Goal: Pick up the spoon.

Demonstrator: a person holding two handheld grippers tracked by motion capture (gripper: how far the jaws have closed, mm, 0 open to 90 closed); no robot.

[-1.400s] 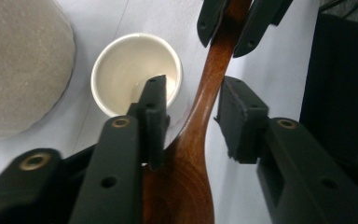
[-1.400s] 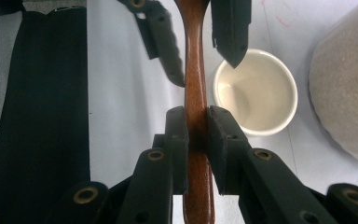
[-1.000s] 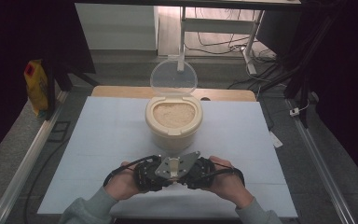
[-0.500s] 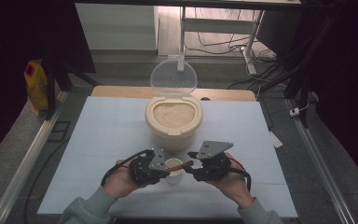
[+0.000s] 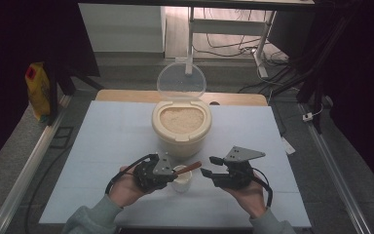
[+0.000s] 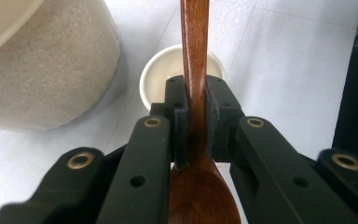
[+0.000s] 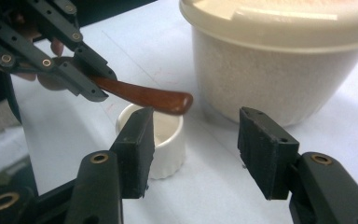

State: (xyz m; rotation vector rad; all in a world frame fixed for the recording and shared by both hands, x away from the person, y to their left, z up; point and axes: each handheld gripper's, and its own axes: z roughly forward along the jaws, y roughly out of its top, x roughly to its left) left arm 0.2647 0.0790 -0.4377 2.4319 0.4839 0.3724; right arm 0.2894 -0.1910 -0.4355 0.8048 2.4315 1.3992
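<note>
Wooden spoon [image 6: 195,70] clamped at neck in left gripper [image 5: 157,171], handle held out over small white cup [image 5: 182,178]. Right gripper [image 5: 213,166] spread wide, nothing held. Rice container [image 5: 181,127] lid raised, rice untouched; scooping judged not yet begun, cup seemingly unfilled. Pale blue table cover [image 5: 107,131]; dim room, cables behind.

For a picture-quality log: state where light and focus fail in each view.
High view: dark surroundings, lit table pale. Left gripper view: wooden spoon nearest the lens is soft, the left gripper sharp. Right gripper view: rice container lid washed out, small white cup softly shadowed.
</note>
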